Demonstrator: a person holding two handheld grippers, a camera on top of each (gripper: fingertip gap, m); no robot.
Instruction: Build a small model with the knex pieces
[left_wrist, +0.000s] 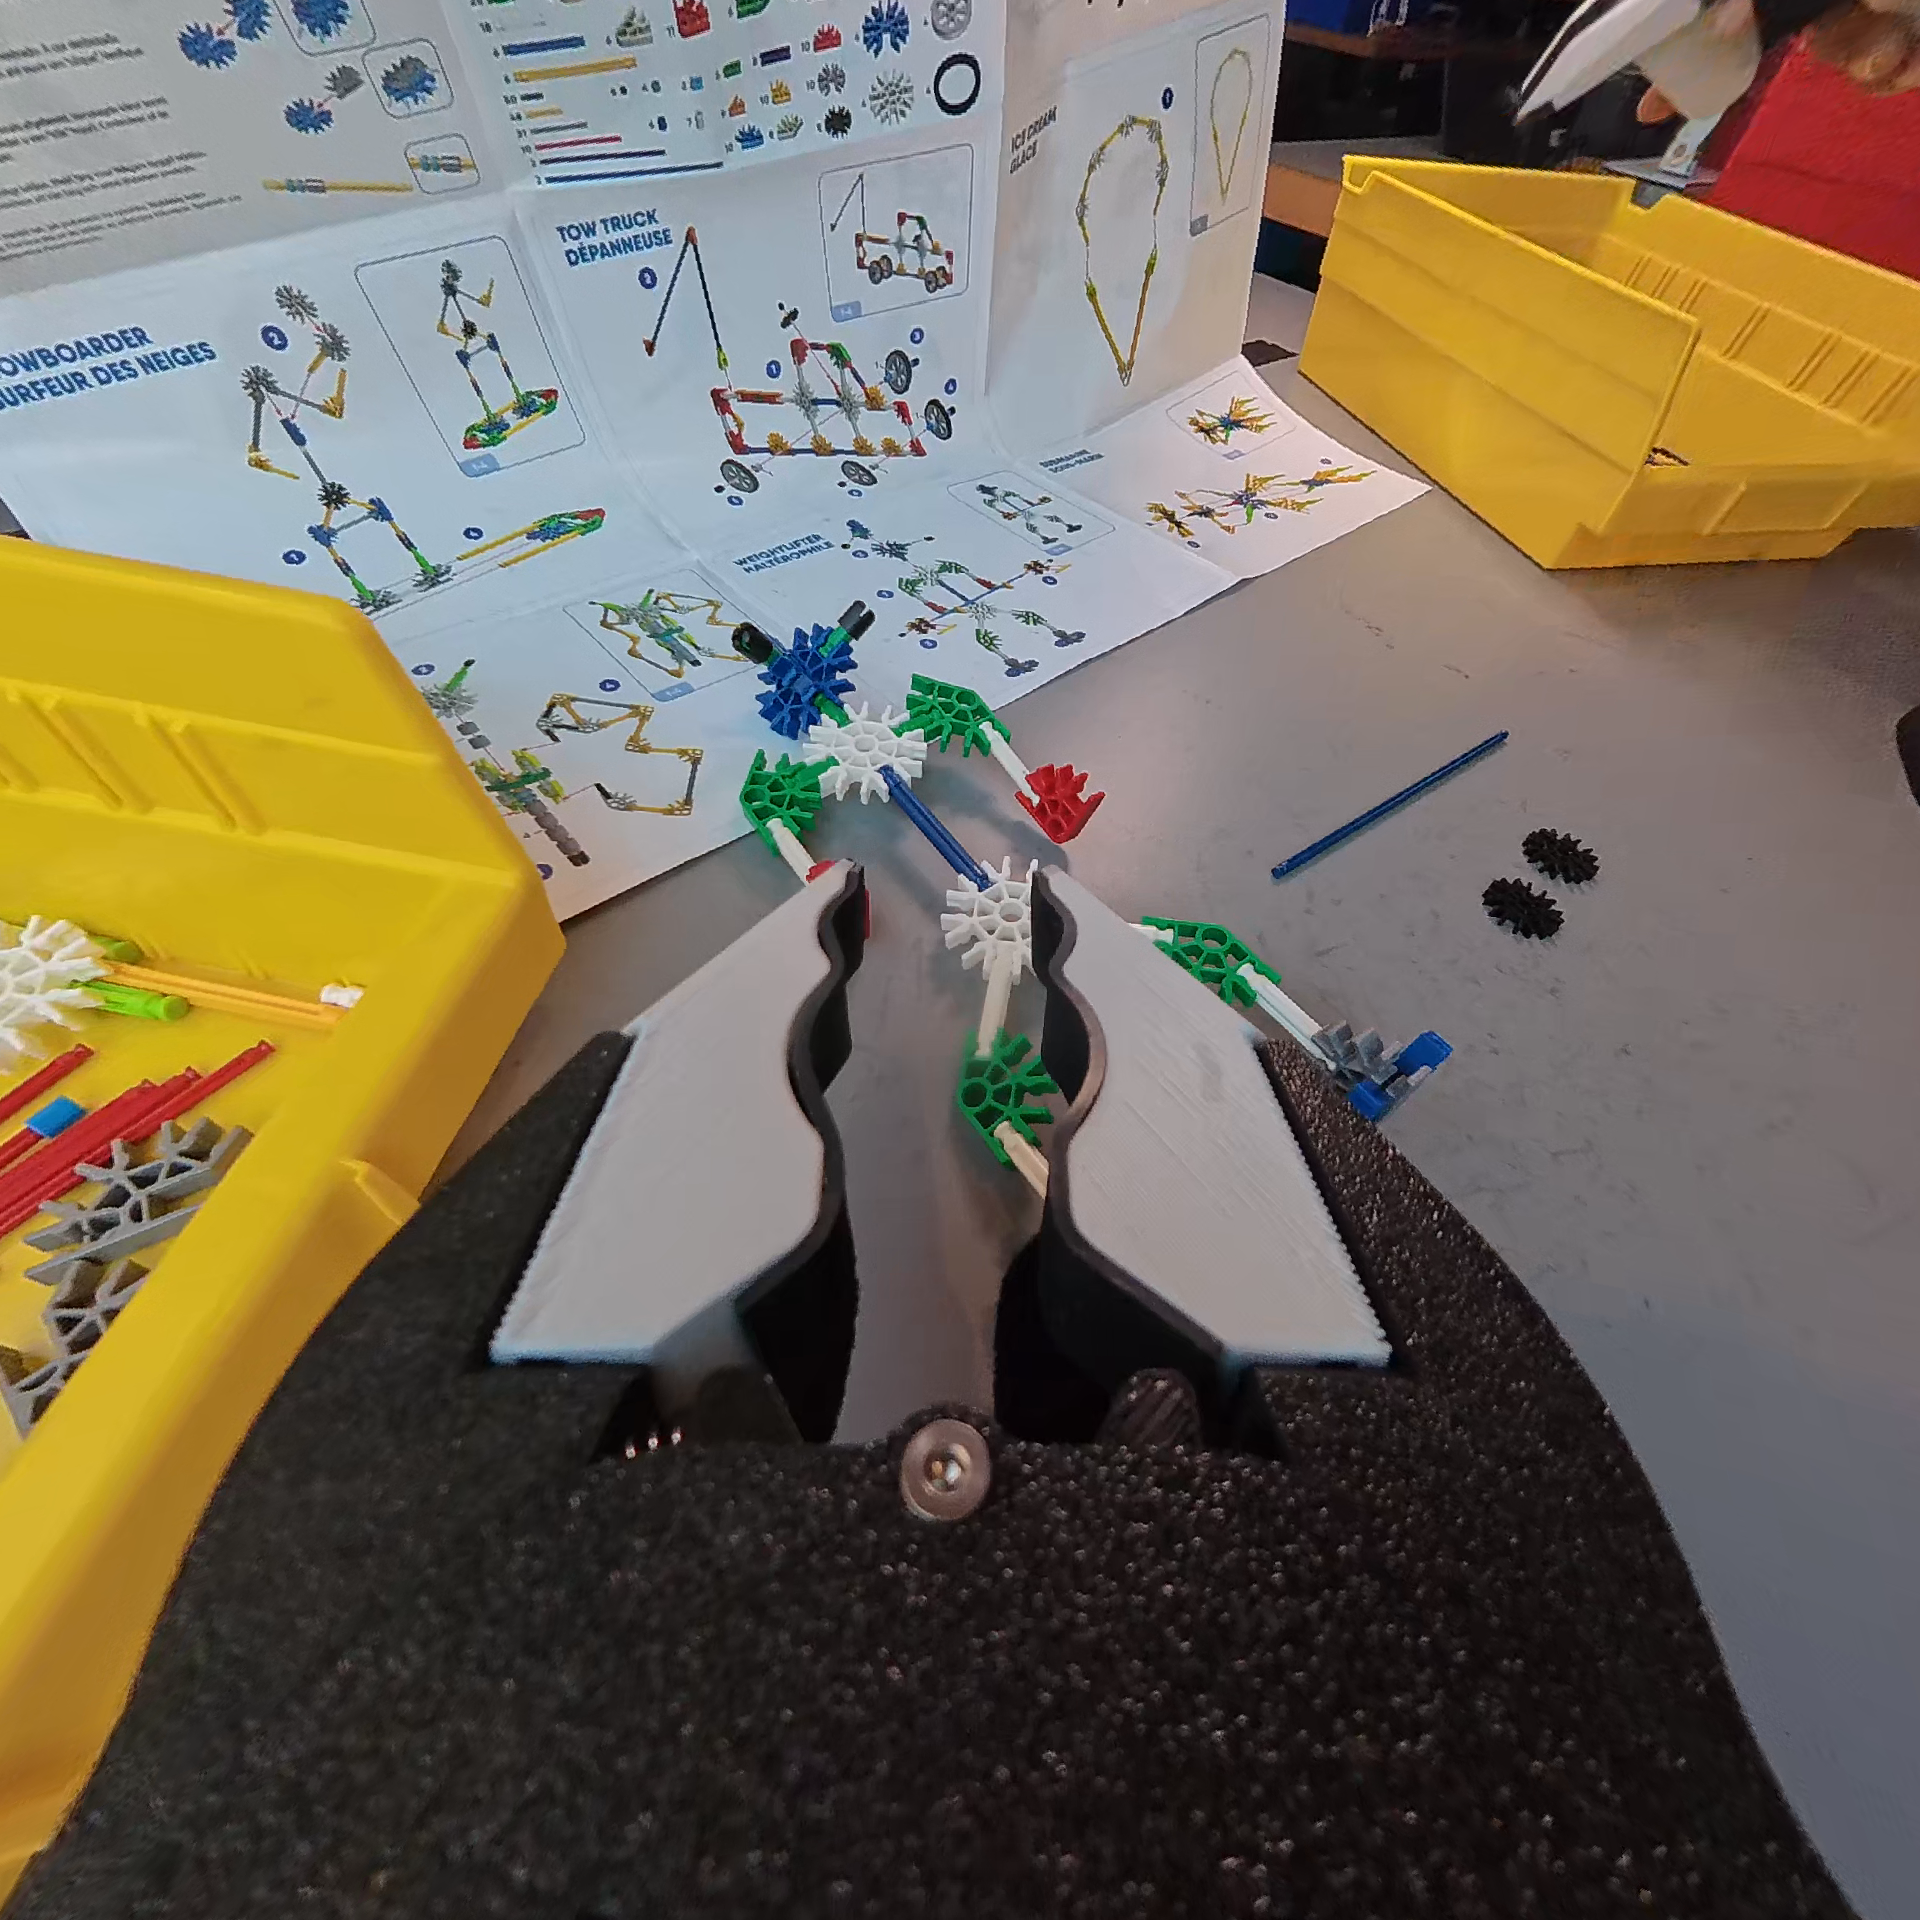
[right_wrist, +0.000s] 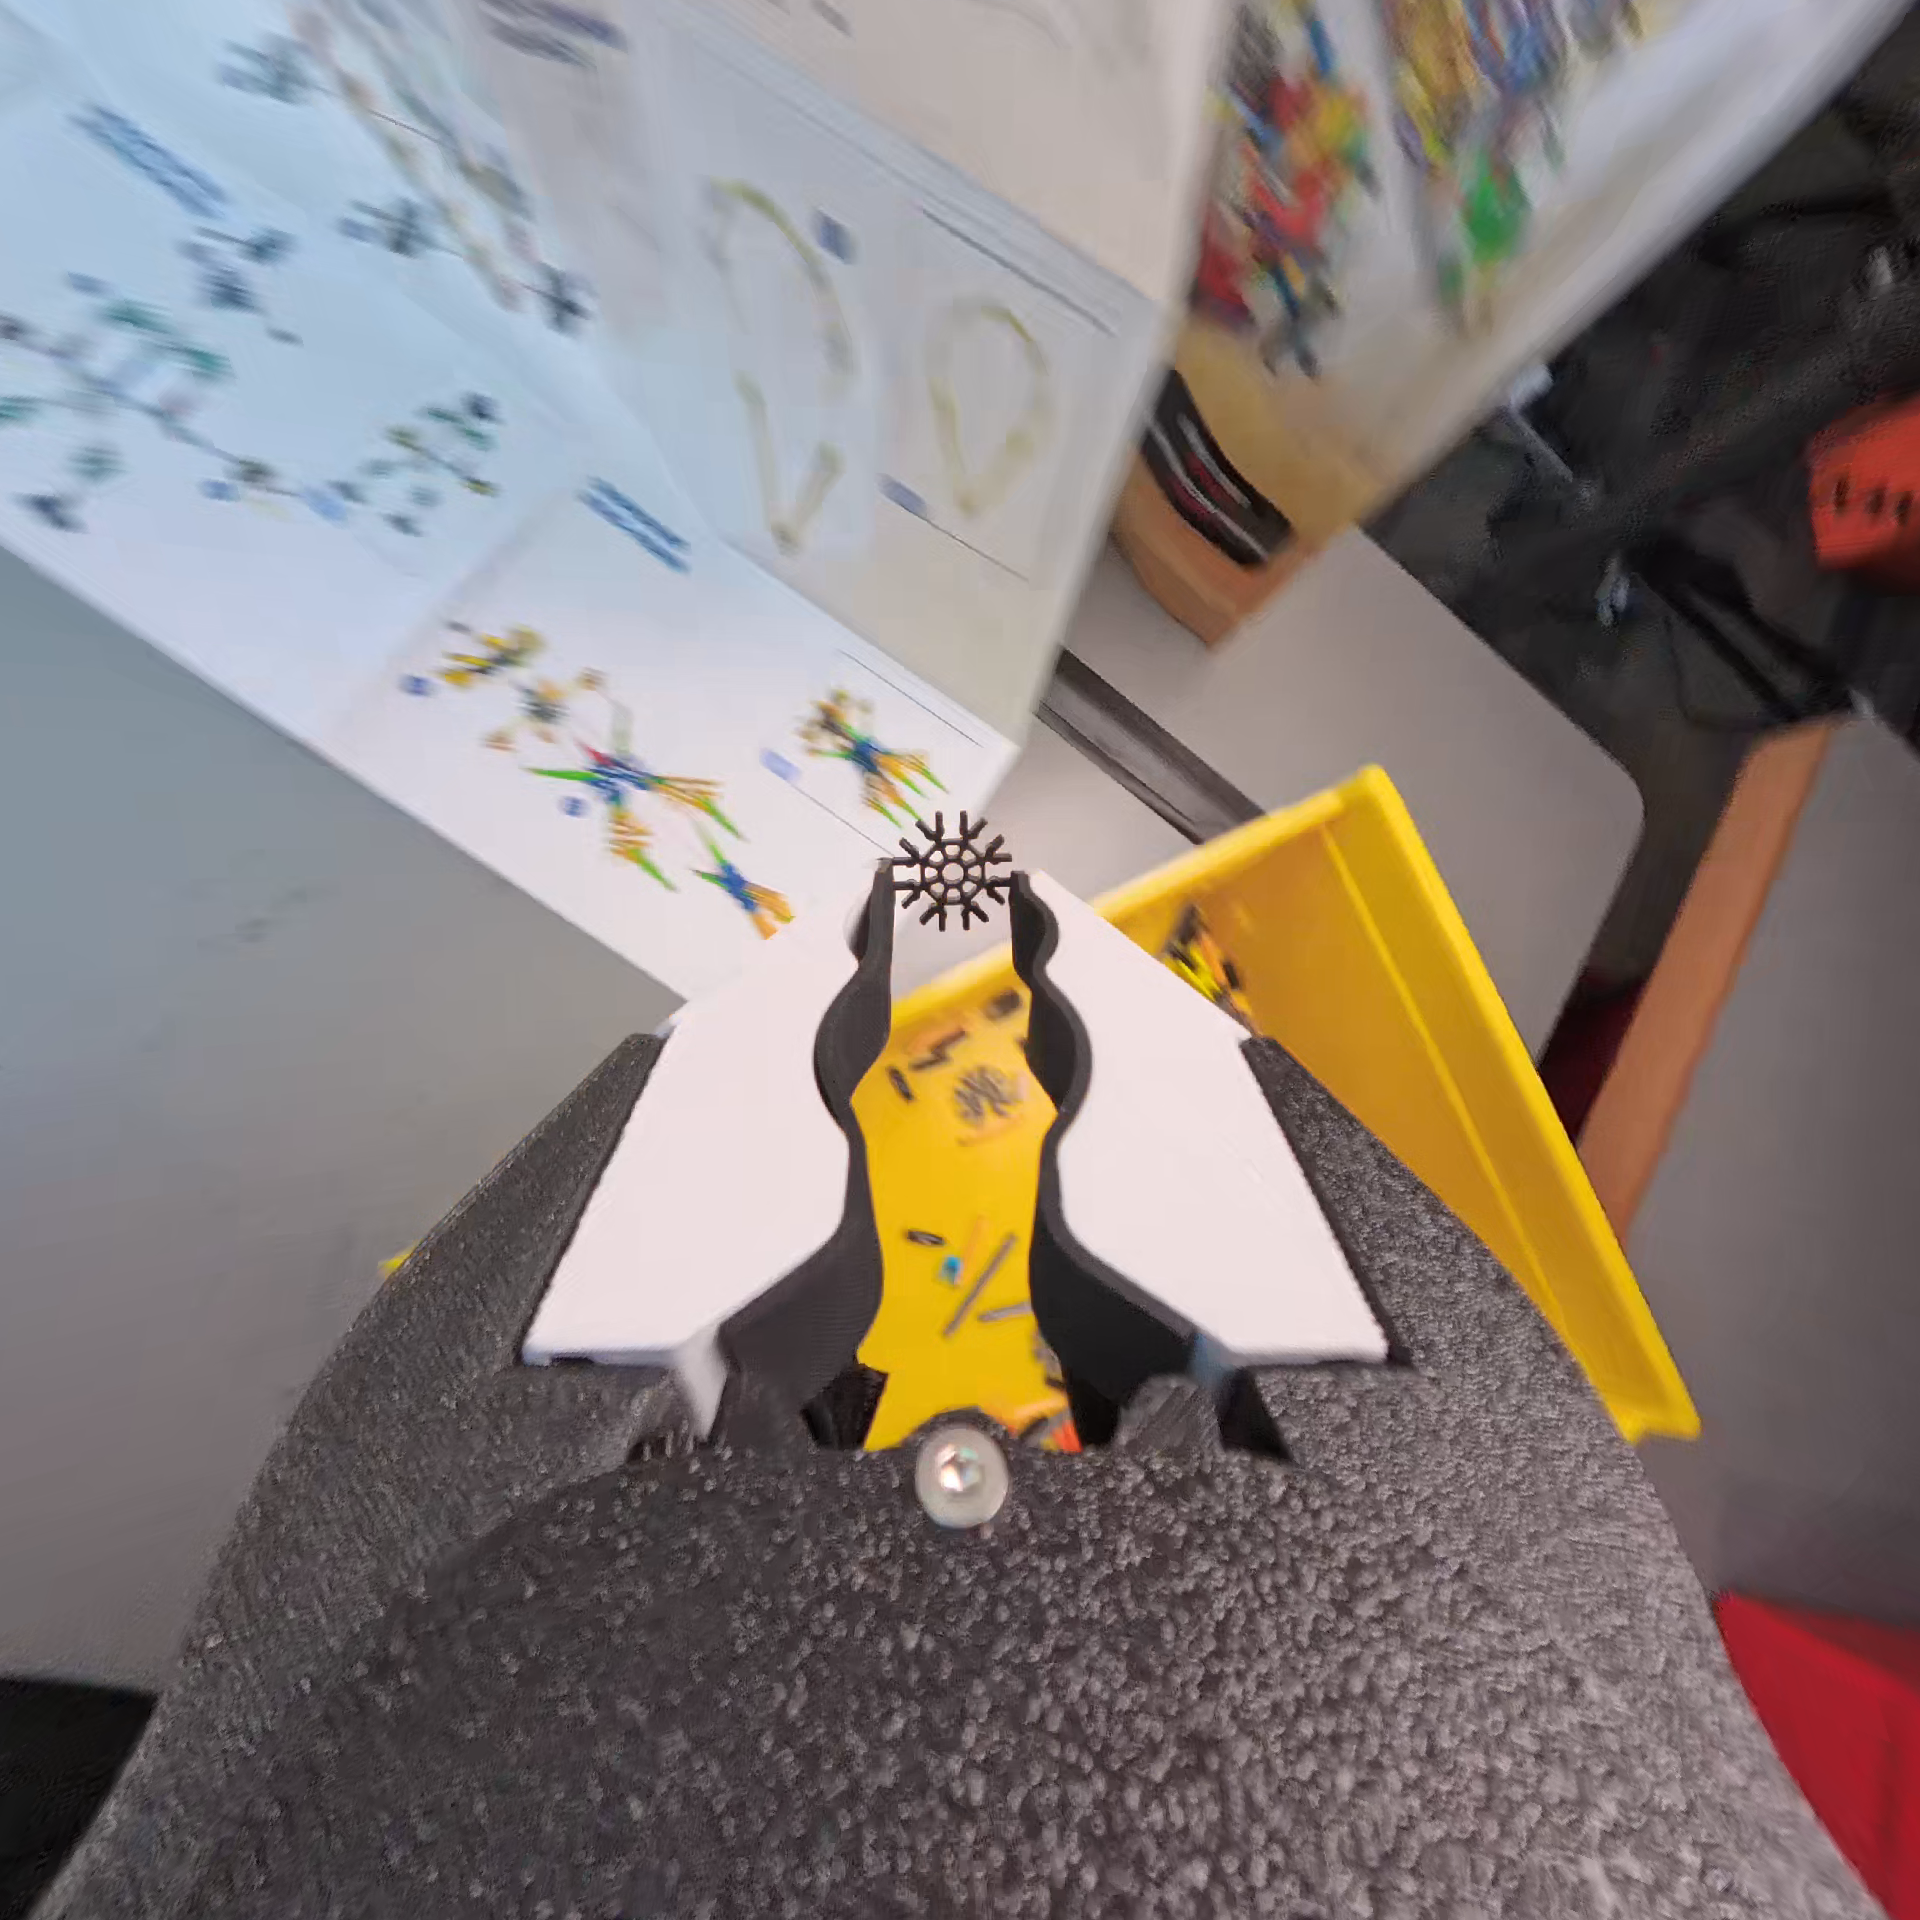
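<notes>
Black plastic, snowflake-shaped: that small black connector (right_wrist: 951, 871) is pinched at the very tips of your right gripper (right_wrist: 952, 883), spokes facing the camera, held in the air above the yellow bin (right_wrist: 1455, 1049) of small parts. The grip is shallow, on the outer spokes only, so keep the squeeze steady and avoid quick swings; the background there is smeared with motion blur.

Your left gripper (left_wrist: 948, 883) has its fingers spread, holding nothing. They straddle the lower half of the rod-and-connector model (left_wrist: 914, 790) lying flat on the grey desk (left_wrist: 1558, 1195). The right finger looks to touch the lower white snowflake connector (left_wrist: 992, 914); the left finger covers a red piece at the end of a white rod. If you brace the model, bear on a hub, not on the thin rods.

What each view adds:
- Left wrist view only: the model, a loose blue rod (left_wrist: 1387, 805), two black connectors (left_wrist: 1538, 883) lying on the desk well right of it, the near yellow tray (left_wrist: 312, 748) of red rods and grey pieces, the folded instruction sheet (left_wrist: 623, 312) standing behind.
- Right wrist view only: the held connector and the bin's contents. The model is out of sight there.
</notes>
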